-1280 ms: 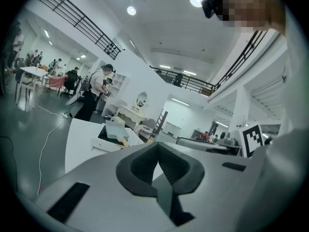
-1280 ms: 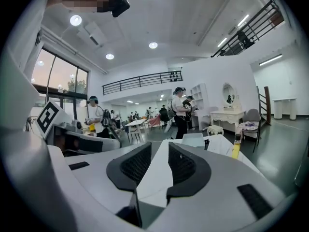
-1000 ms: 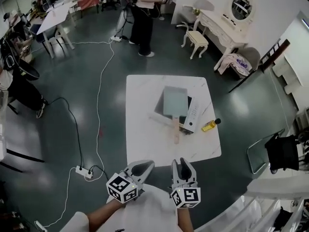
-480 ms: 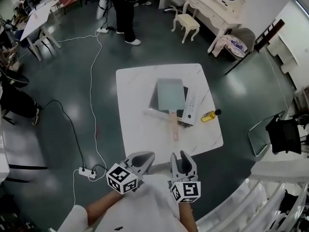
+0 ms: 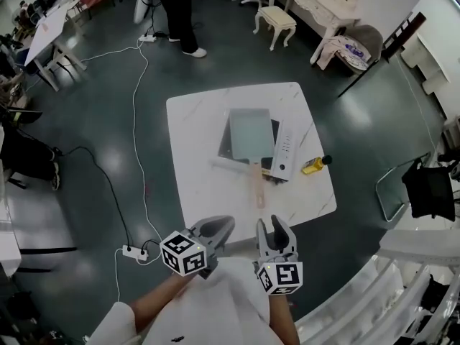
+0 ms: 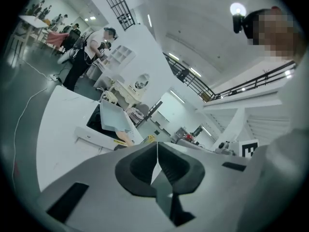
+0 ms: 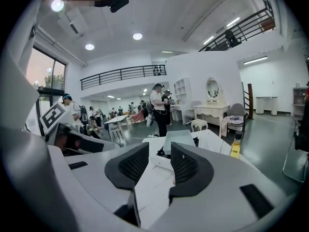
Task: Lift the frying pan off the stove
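Observation:
A square grey-blue frying pan (image 5: 250, 131) with a wooden handle (image 5: 257, 187) rests on a flat black-and-white stove (image 5: 282, 152) on the white table (image 5: 194, 142). The handle points toward me. Both grippers hover off the table's near edge, short of the handle. My left gripper (image 5: 218, 227) is shut and empty; in its own view the pan (image 6: 114, 118) lies ahead beyond the closed jaws of the left gripper (image 6: 157, 151). My right gripper (image 5: 272, 228) is open; its jaws have just been opening with nothing between them. Past the right gripper (image 7: 159, 161) lies the pan (image 7: 178, 140).
A yellow bottle (image 5: 315, 165) lies on the table to the right of the stove. A power strip (image 5: 136, 251) and white cable lie on the floor at left. A person (image 5: 172, 6) stands beyond the table, near a white stool (image 5: 274, 20).
Both grippers have come nearer the table's near edge, and the table sits closer in the head view. The right jaws have spread wider. The left jaws stay shut.

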`<state>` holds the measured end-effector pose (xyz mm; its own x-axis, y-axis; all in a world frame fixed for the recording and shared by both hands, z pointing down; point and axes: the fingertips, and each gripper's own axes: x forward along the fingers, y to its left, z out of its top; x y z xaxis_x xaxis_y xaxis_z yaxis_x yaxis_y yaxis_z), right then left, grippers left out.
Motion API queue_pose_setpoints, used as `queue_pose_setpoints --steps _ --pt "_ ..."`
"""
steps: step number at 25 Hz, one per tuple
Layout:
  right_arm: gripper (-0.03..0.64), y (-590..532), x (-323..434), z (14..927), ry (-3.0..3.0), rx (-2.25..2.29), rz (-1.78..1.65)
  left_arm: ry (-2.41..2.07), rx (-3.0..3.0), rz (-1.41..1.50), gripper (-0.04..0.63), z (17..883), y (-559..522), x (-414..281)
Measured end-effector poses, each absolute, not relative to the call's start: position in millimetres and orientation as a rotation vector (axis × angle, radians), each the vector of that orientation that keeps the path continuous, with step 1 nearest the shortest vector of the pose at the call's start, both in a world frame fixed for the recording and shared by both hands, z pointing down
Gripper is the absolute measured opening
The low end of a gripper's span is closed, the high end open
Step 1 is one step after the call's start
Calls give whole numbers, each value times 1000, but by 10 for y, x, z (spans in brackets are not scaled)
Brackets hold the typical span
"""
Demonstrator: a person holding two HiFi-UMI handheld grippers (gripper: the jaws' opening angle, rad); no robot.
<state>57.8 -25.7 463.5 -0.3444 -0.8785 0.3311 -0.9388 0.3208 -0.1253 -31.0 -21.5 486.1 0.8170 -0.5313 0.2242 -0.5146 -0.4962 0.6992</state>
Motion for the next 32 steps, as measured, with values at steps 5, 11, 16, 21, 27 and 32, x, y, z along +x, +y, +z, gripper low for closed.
queue_pose_setpoints --steps 5,11,16,21,27,32 --pt "121 -398 630 4787 -2376 1628 450 -719 2163 -5 3 4957 -401 -135" --pt "124 -558 704 4939 -2363 1607 508 -712 2102 -32 5 5083 -653 -18" --pt "124 -695 741 5075 -2365 1573 537 -674 1986 -96 71 5412 -908 55" --pt "124 -781 768 5201 -2364 1532 559 -672 1943 -62 123 5670 -1056 140" --pt "124 -821 817 5336 -2359 1511 601 -614 1889 -59 201 5905 -1191 295" --pt "124 -854 855 5398 -2357 1469 606 -565 1819 -89 228 6037 -1353 422"
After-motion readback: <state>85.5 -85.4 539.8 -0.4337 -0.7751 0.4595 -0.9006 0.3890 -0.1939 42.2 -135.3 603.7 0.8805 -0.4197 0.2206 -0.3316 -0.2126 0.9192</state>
